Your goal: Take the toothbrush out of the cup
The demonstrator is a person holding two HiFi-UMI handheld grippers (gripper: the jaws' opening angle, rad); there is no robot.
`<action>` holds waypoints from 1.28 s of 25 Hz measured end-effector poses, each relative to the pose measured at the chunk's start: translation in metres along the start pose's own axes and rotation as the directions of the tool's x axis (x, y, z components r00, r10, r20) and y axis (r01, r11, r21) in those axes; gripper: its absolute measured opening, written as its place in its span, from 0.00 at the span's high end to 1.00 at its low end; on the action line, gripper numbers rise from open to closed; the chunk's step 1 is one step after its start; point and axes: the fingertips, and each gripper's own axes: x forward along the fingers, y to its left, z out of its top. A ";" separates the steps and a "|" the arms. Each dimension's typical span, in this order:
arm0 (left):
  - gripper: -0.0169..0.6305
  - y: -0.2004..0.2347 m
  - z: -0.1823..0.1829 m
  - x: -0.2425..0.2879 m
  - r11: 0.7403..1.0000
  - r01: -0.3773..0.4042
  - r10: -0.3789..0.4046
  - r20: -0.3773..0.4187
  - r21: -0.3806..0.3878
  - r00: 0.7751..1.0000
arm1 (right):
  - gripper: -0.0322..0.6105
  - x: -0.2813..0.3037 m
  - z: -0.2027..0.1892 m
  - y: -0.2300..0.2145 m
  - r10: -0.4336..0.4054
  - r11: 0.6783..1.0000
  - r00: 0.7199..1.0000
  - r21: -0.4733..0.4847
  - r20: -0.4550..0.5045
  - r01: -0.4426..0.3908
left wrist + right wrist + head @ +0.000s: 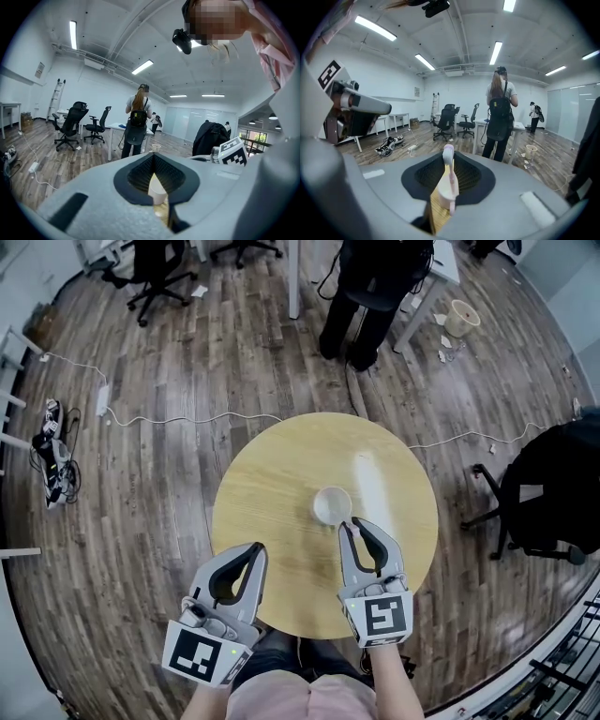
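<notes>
Right tongs point(352, 524) clamp a pale pink toothbrush point(449, 180), its head poking past their tips, just beside the white cup point(332, 504) on the tabletop point(272, 493). My left tongs point(255, 549) are closed and empty.

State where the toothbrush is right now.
The right gripper view shows the toothbrush clamped in the right hand-held gripper; in the head view that gripper is just right of the cup.

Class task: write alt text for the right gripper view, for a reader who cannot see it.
The right gripper has its jaws shut on a pink toothbrush, its head pointing away from the camera. Beyond it is an office with a wood floor, black office chairs and a person wearing a backpack.
</notes>
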 end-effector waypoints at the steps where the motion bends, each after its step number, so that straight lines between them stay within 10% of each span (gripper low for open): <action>1: 0.98 -0.002 0.003 0.000 1.000 0.006 -0.006 0.009 0.010 1.000 | 0.86 -0.005 0.010 0.000 -0.001 1.000 1.000 -0.003 0.021 0.001; 14: 0.98 -0.053 0.077 -0.013 0.983 0.074 -0.106 0.198 0.165 0.974 | 0.86 -0.100 0.101 0.003 -0.059 0.996 0.969 -0.056 0.241 0.074; 32: 0.98 -0.116 0.093 -0.067 0.970 0.098 -0.165 0.306 0.221 0.938 | 0.86 -0.197 0.116 0.024 -0.055 0.997 0.928 -0.025 0.368 0.069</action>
